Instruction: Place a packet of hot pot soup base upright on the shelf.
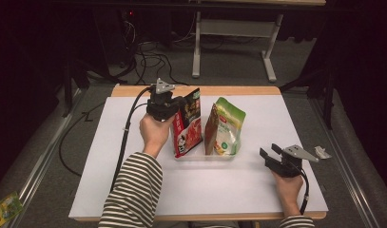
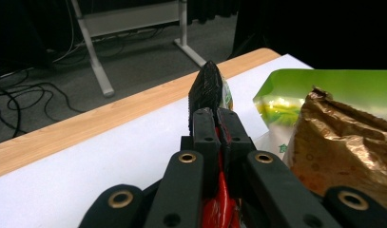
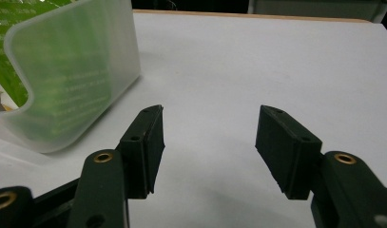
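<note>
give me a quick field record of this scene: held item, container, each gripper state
held item: red and black snack pouch, upright in the container
held by: left hand-held gripper, shut on its top edge
container: clear plastic tray
also inside: green snack pouch
right hand-held gripper: open, holding nothing, resting on white table cover

- Red pouch [image 1: 188,124]: printed lettering on its front face, too small and blurred to read.
- Green pouch [image 1: 227,127]: pale print on its front, illegible; seen through the translucent container wall [image 3: 72,71] as faint lines of text, unreadable.
</note>
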Tool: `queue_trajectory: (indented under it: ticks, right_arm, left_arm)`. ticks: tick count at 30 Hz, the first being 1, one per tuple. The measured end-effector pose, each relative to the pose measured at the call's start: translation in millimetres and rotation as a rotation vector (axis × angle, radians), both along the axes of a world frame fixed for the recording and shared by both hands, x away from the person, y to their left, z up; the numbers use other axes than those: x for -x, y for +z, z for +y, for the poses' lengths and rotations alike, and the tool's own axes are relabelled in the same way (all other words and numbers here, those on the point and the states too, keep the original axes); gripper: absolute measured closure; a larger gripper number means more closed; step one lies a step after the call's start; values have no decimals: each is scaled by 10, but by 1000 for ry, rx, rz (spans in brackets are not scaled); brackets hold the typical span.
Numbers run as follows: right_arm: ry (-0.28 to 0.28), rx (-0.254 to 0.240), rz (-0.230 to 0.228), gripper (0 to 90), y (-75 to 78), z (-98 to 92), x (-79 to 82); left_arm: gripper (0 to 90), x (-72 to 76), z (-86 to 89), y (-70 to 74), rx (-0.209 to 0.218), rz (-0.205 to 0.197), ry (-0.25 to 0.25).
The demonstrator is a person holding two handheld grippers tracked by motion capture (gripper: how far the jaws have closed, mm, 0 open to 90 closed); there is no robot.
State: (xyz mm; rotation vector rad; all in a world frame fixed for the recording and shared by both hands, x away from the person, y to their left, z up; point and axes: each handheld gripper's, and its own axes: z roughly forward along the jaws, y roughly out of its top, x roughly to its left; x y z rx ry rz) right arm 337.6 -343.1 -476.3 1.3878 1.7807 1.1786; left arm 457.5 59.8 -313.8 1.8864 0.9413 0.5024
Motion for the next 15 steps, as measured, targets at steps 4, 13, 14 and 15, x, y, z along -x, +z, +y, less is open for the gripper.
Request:
queue_trajectory:
  ticks: [4,13,14,15]
  right_arm:
    - [1,-2,-1,427,0,-1,1]
    - [7,10,-4,421,-2,1,-5]
    - [7,12,-2,422,-1,3,-7]
    - [7,13,-2,421,-1,4,-7]
  left_arm:
    - [866,29,15,-9,-10,-3,-16]
    - [860,131,65,-89,-17,3,-29]
    - [858,133,69,-88,-17,5,-29]
    - [854,136,70,-85,-18,6,-30]
